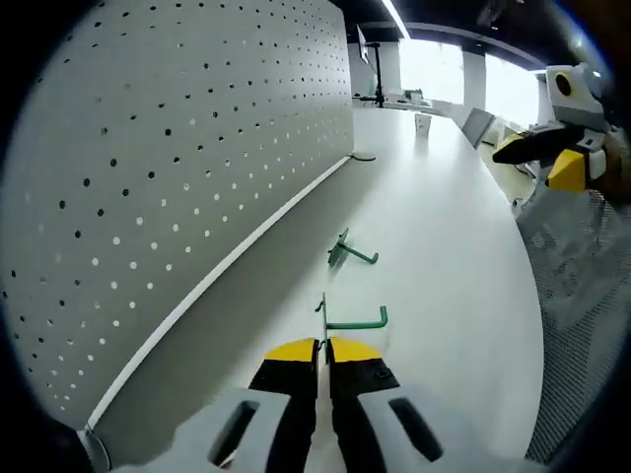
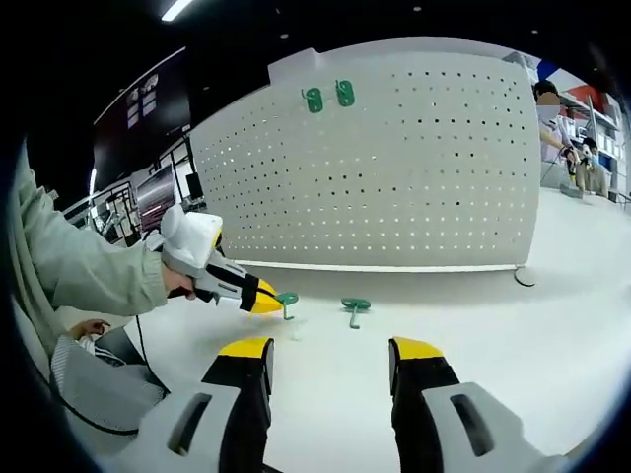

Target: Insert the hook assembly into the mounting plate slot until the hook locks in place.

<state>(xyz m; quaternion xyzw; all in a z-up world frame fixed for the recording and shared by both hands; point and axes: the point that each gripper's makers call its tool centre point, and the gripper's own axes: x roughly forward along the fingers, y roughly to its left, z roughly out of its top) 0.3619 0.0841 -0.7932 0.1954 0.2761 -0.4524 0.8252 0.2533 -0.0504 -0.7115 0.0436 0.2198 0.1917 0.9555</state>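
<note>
hook (image 1: 353, 320) on table (image 1: 444, 227) – left gripper (image 1: 322, 347) clenched at it, right gripper (image 2: 330, 353) spread wide.

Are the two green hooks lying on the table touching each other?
Apart. In the left gripper view, bare white table shows between the nearer hook and the farther hook.

Green hooks (image 1: 350, 251), white dotted pegboard (image 2: 394, 168), yellow-tipped black left gripper (image 1: 323, 352).

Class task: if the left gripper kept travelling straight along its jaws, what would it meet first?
Probably the nearer green hook, lying on the white table just past the left gripper; its jaws look closed.
</note>
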